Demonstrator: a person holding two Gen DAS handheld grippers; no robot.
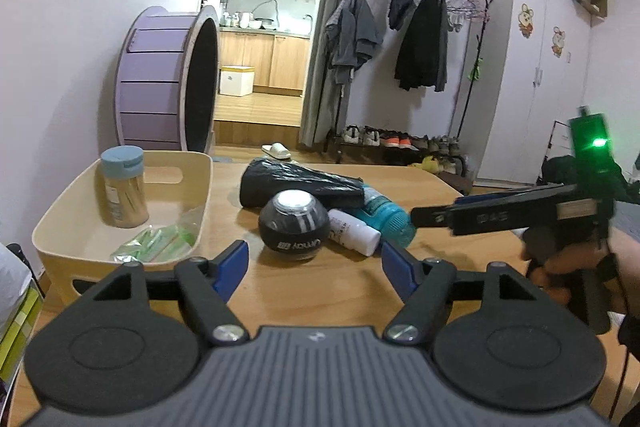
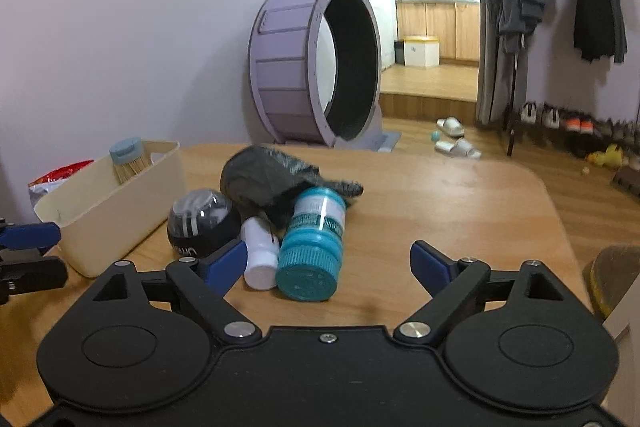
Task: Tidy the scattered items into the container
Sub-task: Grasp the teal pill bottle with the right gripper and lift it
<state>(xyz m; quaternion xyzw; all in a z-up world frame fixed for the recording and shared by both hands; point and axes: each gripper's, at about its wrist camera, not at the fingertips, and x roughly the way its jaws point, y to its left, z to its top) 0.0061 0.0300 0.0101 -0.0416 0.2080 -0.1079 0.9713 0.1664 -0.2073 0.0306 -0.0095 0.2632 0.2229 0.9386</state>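
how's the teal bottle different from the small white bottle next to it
The teal bottle is wider and see-through teal with a ribbed teal cap and a white label; the small white bottle is slimmer and opaque white all over, cap included. In the right wrist view the teal bottle's neck end is tucked against the black plastic bag. Both lie on their sides on the wooden table, touching, outside the cream container.

Left gripper [image 1: 314, 265], right gripper [image 2: 328, 267]: black bodies, blue pads [image 1: 232, 263], silver screws, ribbed grey housing.
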